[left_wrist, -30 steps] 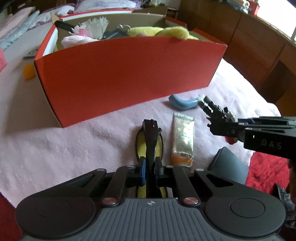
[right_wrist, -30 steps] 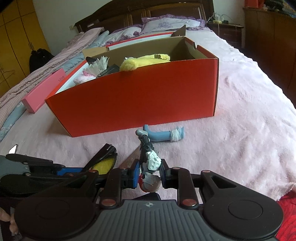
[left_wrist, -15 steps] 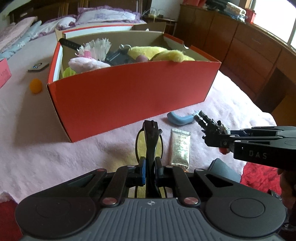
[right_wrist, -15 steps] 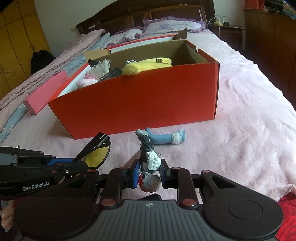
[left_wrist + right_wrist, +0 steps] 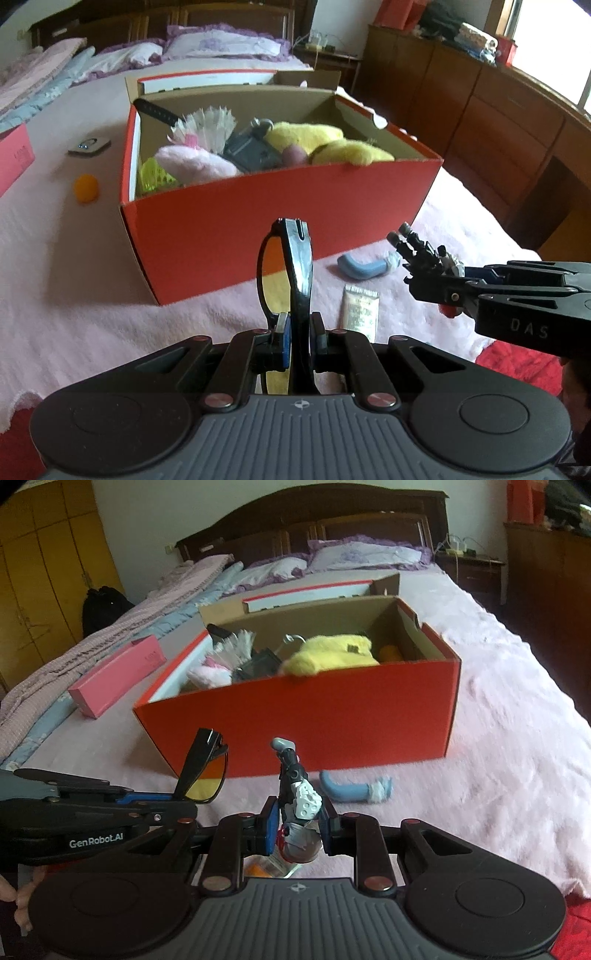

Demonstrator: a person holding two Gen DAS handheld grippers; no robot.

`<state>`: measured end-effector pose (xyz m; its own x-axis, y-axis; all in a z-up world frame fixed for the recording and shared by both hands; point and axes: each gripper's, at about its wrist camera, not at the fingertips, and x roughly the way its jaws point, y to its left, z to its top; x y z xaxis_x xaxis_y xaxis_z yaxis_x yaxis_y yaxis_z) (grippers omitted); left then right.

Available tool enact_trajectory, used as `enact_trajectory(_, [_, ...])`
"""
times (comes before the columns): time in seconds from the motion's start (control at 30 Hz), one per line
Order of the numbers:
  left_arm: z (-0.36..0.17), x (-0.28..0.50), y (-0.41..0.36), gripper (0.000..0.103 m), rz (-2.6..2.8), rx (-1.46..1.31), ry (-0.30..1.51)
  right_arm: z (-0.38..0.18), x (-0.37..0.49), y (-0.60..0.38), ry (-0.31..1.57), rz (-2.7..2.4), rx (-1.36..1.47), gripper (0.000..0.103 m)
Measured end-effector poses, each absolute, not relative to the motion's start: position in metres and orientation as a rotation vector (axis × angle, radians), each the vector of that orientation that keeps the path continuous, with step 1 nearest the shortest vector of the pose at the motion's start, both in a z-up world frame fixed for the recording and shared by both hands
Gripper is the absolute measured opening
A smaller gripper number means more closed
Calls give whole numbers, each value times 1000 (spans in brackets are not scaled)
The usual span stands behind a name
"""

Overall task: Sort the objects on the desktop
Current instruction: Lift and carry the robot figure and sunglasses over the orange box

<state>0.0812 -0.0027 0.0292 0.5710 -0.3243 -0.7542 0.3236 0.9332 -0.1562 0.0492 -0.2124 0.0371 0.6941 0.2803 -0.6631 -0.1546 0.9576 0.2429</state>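
Left gripper [image 5: 298,329] jaws pinched only the glasses [image 5: 291,273] temple, right gripper [image 5: 297,818] jaws clamped the toy figure [image 5: 295,794]; glasses risked pivoting loose short of the red box [image 5: 280,210].

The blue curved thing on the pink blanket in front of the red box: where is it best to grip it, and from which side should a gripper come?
Grip the blue curved piece at its straight middle, between the bent end and the white frilly end. Come from above, jaws across its narrow width: it lies flat on the blanket, apart from the red box.
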Motion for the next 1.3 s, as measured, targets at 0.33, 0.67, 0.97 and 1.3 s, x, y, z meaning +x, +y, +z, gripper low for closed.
enact_trajectory(0.33, [47, 79, -2, 12, -391, -15, 842, 61, 48, -207, 724, 271, 164, 24])
enact_trajectory(0.67, [64, 81, 2, 12, -384, -25, 796, 73, 51, -204, 700, 288, 154, 24])
enact_trajectory(0.97, [96, 102, 5, 12, -377, -4, 703, 102, 71, -203, 631, 317, 157, 24])
enact_trajectory(1.3, [127, 159, -3, 12, -355, 48, 618, 131, 143, -195, 585, 314, 141, 24])
